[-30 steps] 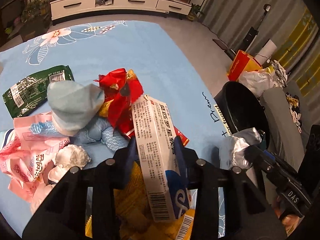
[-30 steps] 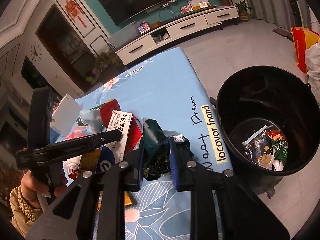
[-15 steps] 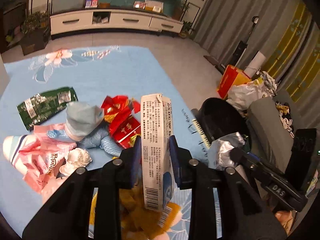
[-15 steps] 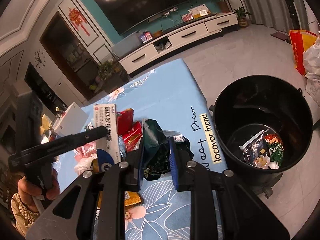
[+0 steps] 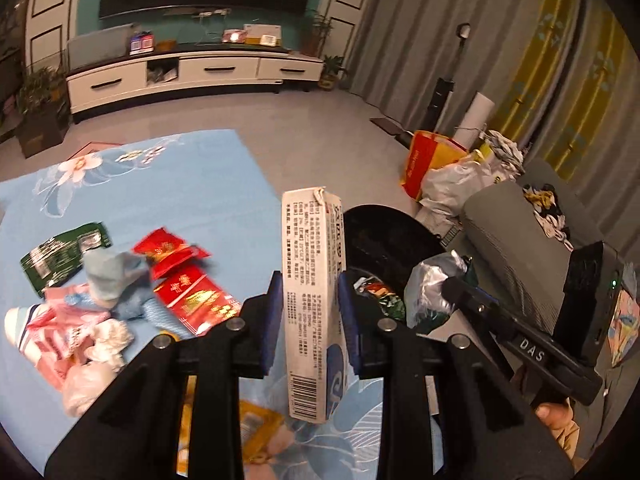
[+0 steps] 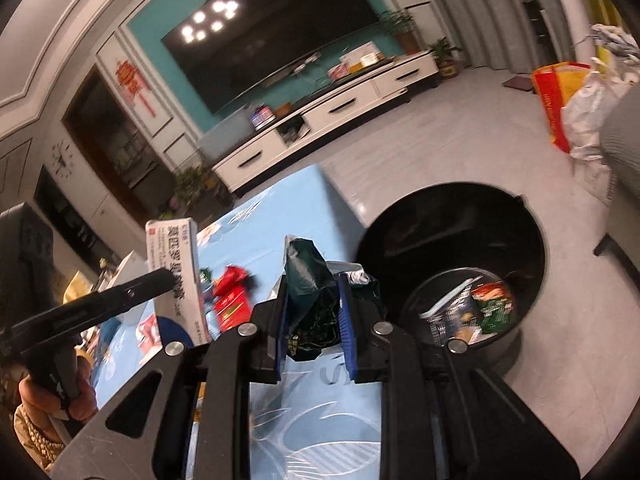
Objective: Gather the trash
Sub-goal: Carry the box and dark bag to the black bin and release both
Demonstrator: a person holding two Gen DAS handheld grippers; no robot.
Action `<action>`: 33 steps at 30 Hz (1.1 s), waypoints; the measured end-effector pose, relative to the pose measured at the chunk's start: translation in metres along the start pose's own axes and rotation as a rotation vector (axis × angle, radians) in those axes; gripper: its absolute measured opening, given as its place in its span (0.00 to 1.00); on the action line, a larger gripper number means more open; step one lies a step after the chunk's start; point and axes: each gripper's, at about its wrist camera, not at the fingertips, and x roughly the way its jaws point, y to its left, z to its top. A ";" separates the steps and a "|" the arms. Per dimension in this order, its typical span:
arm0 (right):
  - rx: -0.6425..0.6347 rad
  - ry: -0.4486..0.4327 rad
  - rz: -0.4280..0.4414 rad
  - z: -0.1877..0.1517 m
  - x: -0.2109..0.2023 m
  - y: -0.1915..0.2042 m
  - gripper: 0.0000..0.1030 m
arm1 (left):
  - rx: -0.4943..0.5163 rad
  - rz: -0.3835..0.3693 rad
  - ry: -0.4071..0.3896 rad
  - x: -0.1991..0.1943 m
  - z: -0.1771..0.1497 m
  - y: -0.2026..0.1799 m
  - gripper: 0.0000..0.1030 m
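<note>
My left gripper (image 5: 310,312) is shut on a long white box (image 5: 310,300) with printed text and a barcode, held upright above the blue mat; the box also shows in the right wrist view (image 6: 176,276). My right gripper (image 6: 312,312) is shut on a crumpled dark green and silver wrapper (image 6: 310,284), which also shows in the left wrist view (image 5: 430,292). A black bin (image 6: 532,248) with several wrappers at its bottom stands on the floor right of the mat, just ahead and right of both grippers; its rim shows behind the box (image 5: 384,224).
Loose trash lies on the blue floral mat (image 5: 180,184): red packets (image 5: 188,296), a green packet (image 5: 60,256), pink wrappers (image 5: 60,320), blue cloth, white tissue, a yellow packet (image 5: 256,428). A grey seat (image 5: 520,232) and bags (image 5: 440,168) stand right of the bin.
Both grippers have risen and tilted up. The left one lifted the white box off the pile and carried it toward the bin. The right one keeps its wrapper, nearer the bin.
</note>
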 end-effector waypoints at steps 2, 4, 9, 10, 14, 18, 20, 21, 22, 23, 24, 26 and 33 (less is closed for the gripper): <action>0.021 -0.024 -0.027 0.003 -0.007 -0.013 0.22 | 0.017 -0.013 0.002 0.006 0.001 -0.012 0.28; 0.037 -0.038 -0.044 0.004 -0.010 -0.024 0.22 | 0.037 -0.026 0.006 0.013 0.004 -0.024 0.28; 0.093 -0.062 -0.084 0.005 -0.010 -0.052 0.22 | 0.069 -0.052 0.013 0.036 0.010 -0.048 0.28; 0.101 -0.062 -0.089 0.004 -0.010 -0.057 0.22 | 0.074 -0.058 0.017 0.043 0.012 -0.053 0.28; 0.122 -0.060 -0.106 0.003 -0.004 -0.069 0.22 | 0.100 -0.067 0.020 0.068 0.015 -0.071 0.28; 0.136 -0.061 -0.114 0.004 0.002 -0.079 0.22 | 0.109 -0.078 0.017 0.088 0.022 -0.083 0.28; 0.137 -0.056 -0.113 0.005 0.005 -0.082 0.23 | 0.122 -0.069 0.020 0.098 0.024 -0.088 0.29; 0.141 -0.055 -0.117 0.006 0.007 -0.084 0.24 | 0.126 -0.058 0.021 0.103 0.025 -0.090 0.30; 0.143 -0.050 -0.118 0.007 0.010 -0.086 0.24 | 0.127 -0.055 0.026 0.108 0.025 -0.091 0.30; 0.144 -0.046 -0.116 0.008 0.013 -0.088 0.25 | 0.128 -0.056 0.032 0.113 0.026 -0.092 0.31; 0.149 -0.047 -0.119 0.008 0.015 -0.090 0.28 | 0.126 -0.052 0.037 0.118 0.026 -0.092 0.31; 0.162 -0.042 -0.132 0.007 0.019 -0.093 0.36 | 0.125 -0.057 0.043 0.125 0.026 -0.093 0.36; 0.203 -0.016 -0.139 -0.001 0.022 -0.098 0.49 | 0.106 -0.027 0.049 0.126 0.022 -0.083 0.59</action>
